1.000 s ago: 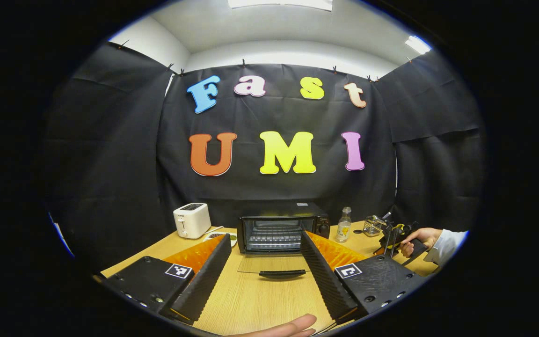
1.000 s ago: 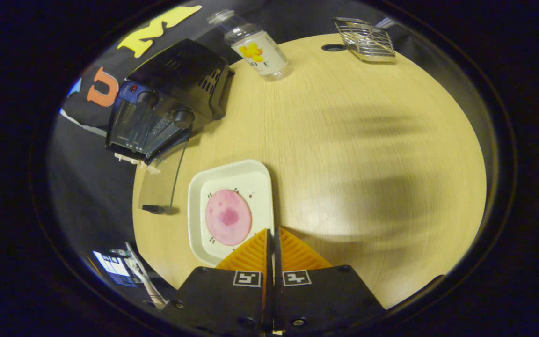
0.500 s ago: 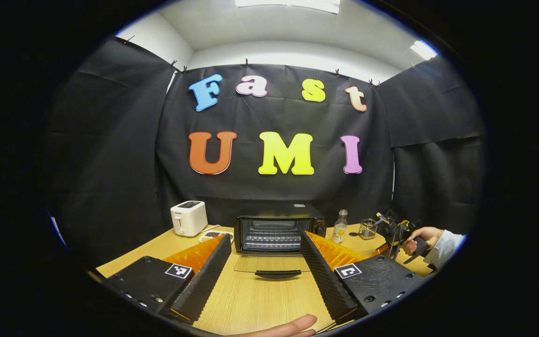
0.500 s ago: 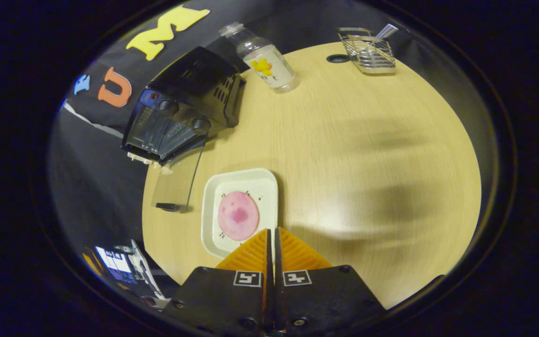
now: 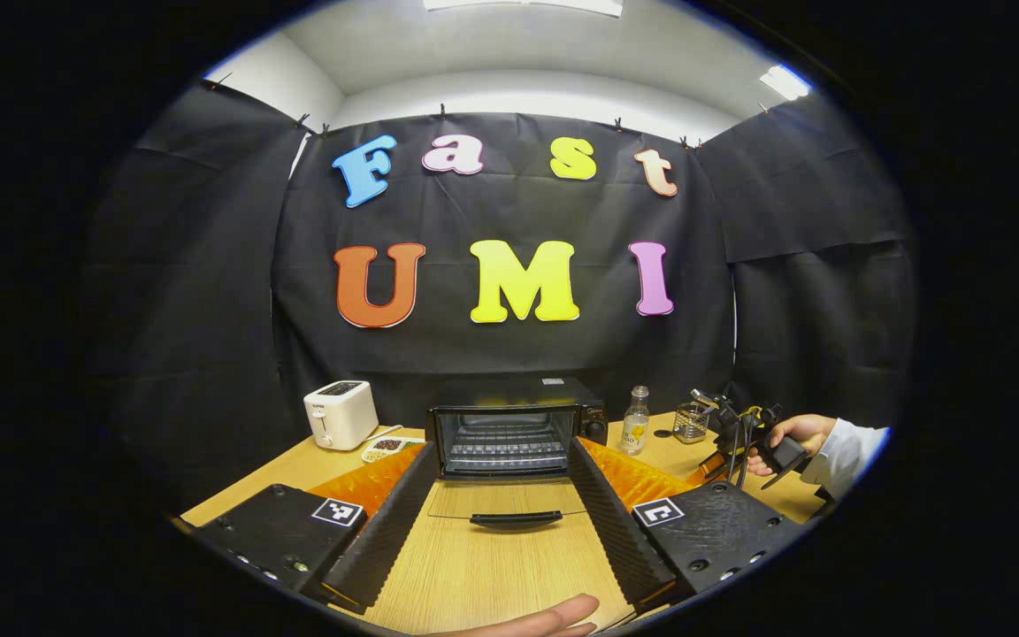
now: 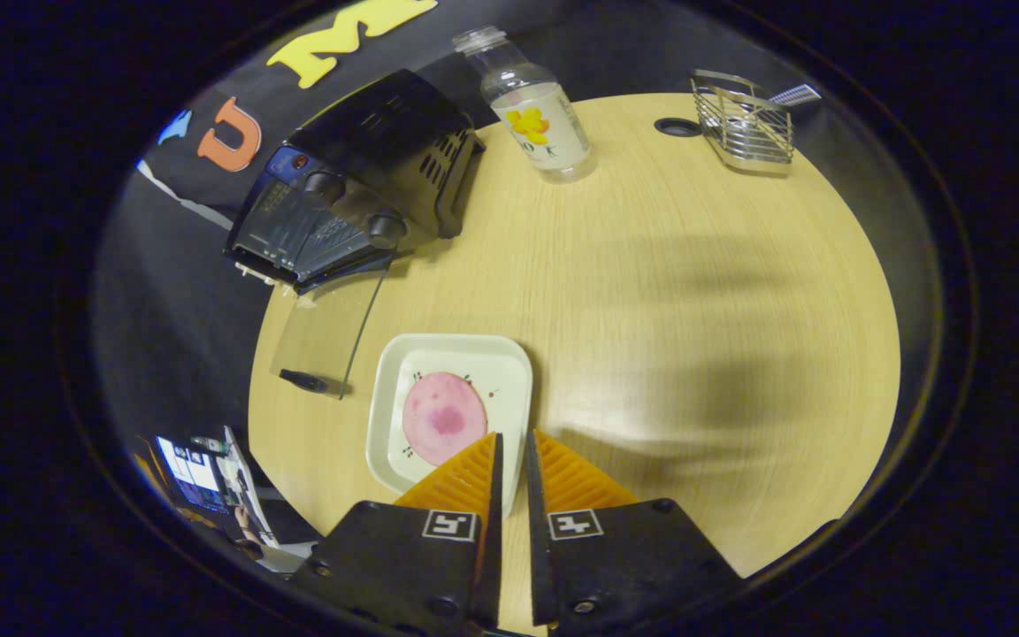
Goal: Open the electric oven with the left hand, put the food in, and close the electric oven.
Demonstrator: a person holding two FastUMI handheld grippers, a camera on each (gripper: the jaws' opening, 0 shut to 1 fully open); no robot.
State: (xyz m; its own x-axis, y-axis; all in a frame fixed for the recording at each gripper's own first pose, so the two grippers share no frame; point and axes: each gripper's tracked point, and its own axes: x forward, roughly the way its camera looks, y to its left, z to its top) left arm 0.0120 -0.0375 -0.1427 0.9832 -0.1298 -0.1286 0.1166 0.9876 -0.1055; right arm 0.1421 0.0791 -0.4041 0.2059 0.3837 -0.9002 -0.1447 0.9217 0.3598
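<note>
Plate (image 6: pixel 452 402) with the pink food slice (image 6: pixel 443 418) sits just ahead-left of my right gripper (image 6: pixel 509 447), jaws barely parted on nothing, left gripper (image 5: pixel 502 478) spread before the open oven (image 5: pixel 509 429); I'd pinch the stiff, slippery rim.

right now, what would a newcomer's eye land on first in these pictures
The black oven at the back of the table, its glass door dropped flat between the wide-open left tongs. Next, the pink slice of food on a white plate, just ahead of the right tongs, which stand slightly parted above the plate's near edge.
</note>
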